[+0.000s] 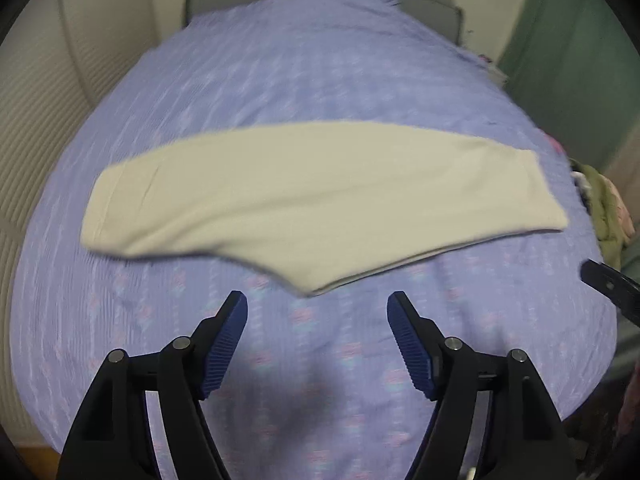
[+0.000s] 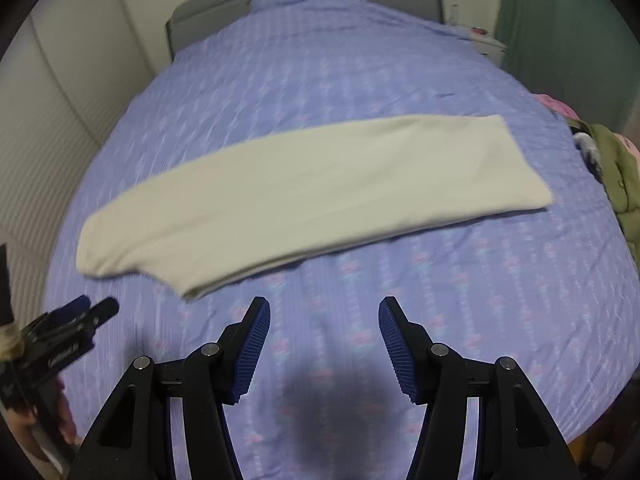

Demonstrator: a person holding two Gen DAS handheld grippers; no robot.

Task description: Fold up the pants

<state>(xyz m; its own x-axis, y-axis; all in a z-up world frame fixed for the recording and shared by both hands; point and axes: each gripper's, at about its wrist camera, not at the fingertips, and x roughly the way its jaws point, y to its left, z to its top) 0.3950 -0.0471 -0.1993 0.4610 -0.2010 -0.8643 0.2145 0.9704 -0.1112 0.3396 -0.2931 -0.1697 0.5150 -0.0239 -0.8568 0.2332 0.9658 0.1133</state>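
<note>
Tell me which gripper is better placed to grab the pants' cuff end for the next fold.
Probably right. The cream pants lie crosswise on the bed; their cuff end is on the right gripper side, while the left gripper faces the waist end. Both are open and empty.

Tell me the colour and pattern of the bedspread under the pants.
The bedspread is lavender-blue with rows of small pink and pale-blue motifs, clearest in the right wrist view.
</note>
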